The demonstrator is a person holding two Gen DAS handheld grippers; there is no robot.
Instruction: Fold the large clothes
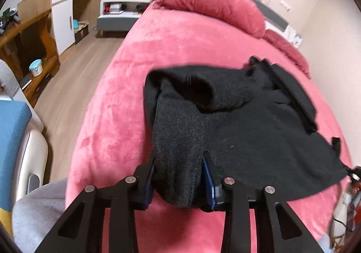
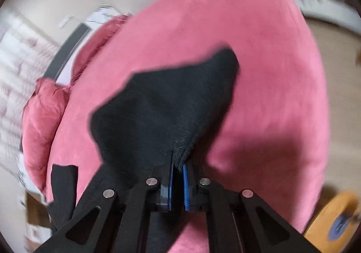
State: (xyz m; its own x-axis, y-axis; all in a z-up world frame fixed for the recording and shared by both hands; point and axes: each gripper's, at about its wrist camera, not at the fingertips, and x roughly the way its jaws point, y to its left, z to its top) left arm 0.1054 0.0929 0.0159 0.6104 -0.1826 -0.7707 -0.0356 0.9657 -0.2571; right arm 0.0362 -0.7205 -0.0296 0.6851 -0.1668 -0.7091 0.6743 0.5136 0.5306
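A black knit garment (image 1: 225, 117) lies spread and rumpled on a pink plush bed cover (image 1: 180, 45). My left gripper (image 1: 179, 159) is at the garment's near edge, and a thick bunched fold of the knit fills the gap between its blue pads (image 1: 208, 176). In the right wrist view the same black garment (image 2: 162, 106) rises from the pink cover (image 2: 259, 72) in a stretched, tent-like sheet. My right gripper (image 2: 178, 160) is shut on a thin pinch of its edge. A loose black strip (image 2: 63, 183) hangs at the lower left.
A pink pillow (image 1: 214, 0) lies at the head of the bed. Left of the bed are wood floor (image 1: 85, 67), a wooden desk (image 1: 29, 33) and a white cabinet (image 1: 63, 15). Grey cloth (image 1: 38, 207) is at the near left. A yellow object (image 2: 334, 219) sits at the lower right.
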